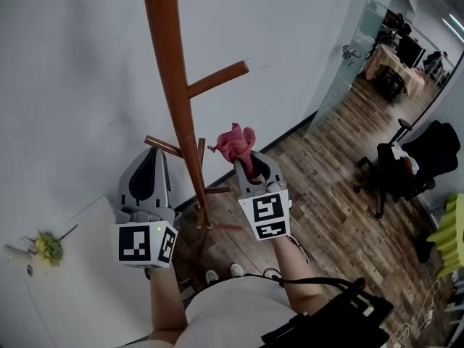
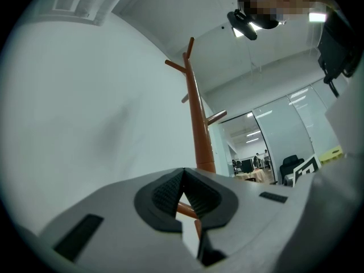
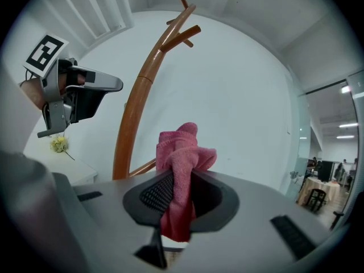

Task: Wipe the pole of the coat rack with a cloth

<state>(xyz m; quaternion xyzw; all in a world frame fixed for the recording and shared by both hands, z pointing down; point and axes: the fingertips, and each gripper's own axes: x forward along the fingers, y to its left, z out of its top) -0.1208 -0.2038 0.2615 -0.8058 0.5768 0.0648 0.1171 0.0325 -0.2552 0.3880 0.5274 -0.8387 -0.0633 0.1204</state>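
The brown wooden coat rack pole (image 1: 176,85) rises up the middle of the head view against a white wall, with pegs (image 1: 217,78) branching off. My right gripper (image 1: 243,159) is shut on a bunched pink cloth (image 1: 234,143), held just right of the pole and apart from it. In the right gripper view the cloth (image 3: 181,169) sticks up between the jaws, and the pole (image 3: 136,101) curves to its left. My left gripper (image 1: 150,154) sits left of the pole, shut with nothing in it; the pole (image 2: 199,129) rises beyond its closed tips (image 2: 183,172).
A white table (image 1: 65,267) with a small yellow-flowered plant (image 1: 47,246) stands at lower left. A black office chair (image 1: 406,167) sits on the wooden floor at right, by a glass partition (image 1: 351,56). The person's feet (image 1: 221,272) are near the rack's base.
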